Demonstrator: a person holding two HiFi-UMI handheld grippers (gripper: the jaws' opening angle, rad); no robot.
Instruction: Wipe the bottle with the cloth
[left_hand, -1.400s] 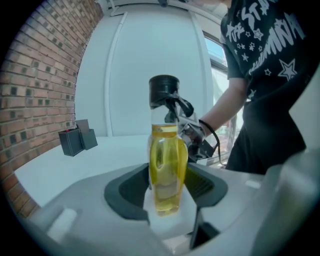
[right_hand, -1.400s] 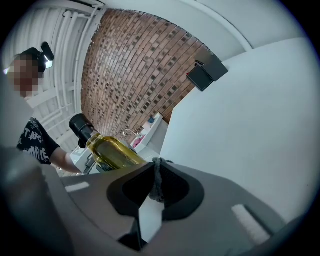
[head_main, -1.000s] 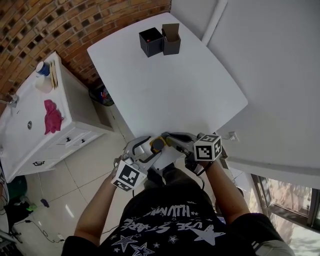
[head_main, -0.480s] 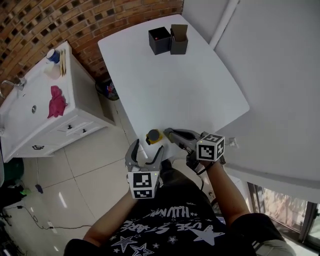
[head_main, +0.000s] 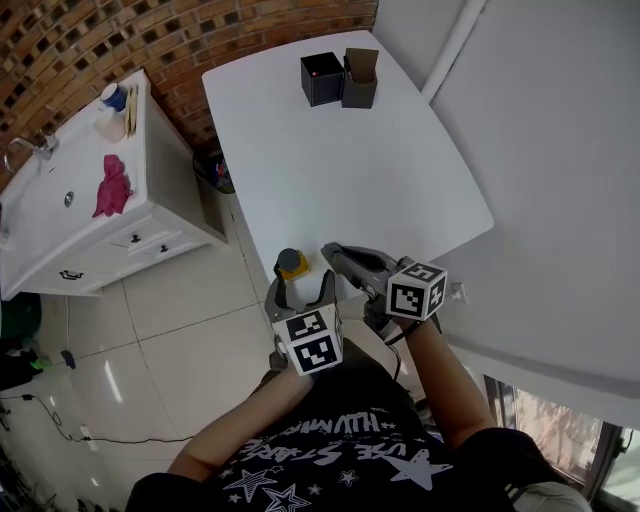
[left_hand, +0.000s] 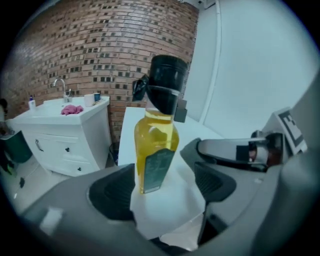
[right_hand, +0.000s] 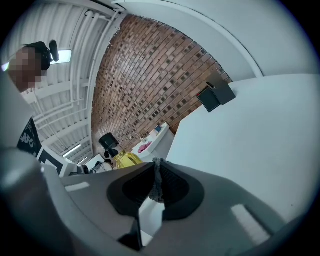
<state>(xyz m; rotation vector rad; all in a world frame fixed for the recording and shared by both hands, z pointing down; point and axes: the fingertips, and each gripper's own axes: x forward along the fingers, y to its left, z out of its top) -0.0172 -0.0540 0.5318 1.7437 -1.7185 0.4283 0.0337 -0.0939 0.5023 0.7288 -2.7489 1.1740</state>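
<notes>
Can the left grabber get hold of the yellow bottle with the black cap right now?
Probably yes. The jaws of the left gripper have just been opening and stand apart, with the black-capped yellow bottle upright between them. The white cloth lies low by its base and does not seem to block the pads.

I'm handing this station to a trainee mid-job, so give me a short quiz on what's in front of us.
1. True or false: the left hand-held gripper is clamped on the bottle.
2. What does the right hand-held gripper hold? A) the pink rag B) the cloth C) the black box
3. Fill in: the bottle's cap is ____.
Key: 1 false: its jaws stand apart, having just been opening, with the bottle between them. 2 B. 3 black.
</notes>
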